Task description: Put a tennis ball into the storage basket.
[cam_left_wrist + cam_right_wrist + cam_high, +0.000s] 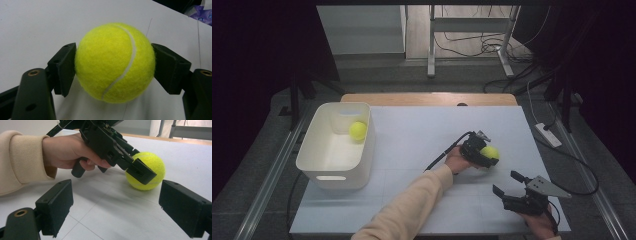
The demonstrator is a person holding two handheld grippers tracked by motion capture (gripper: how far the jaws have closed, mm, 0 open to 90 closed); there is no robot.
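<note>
The middle of the white surface (422, 135) lies open between the white bin (337, 170) at the left and the left gripper (484, 154), whose jaws are clamped on a tennis ball (490, 152). A second ball (358, 130) takes one far corner of the bin; its remaining floor is free. The right gripper (507, 186), jaws spread with nothing between them, sits near the front right corner, close behind the held ball.

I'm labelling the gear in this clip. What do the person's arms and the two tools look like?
The left tool is black with flat rectangular pads, a pistol-style handle and a black cable trailing behind. The right tool is black too, topped by a grey three-cornered plate. The left arm wears a cream ribbed-cuff sleeve.
</note>
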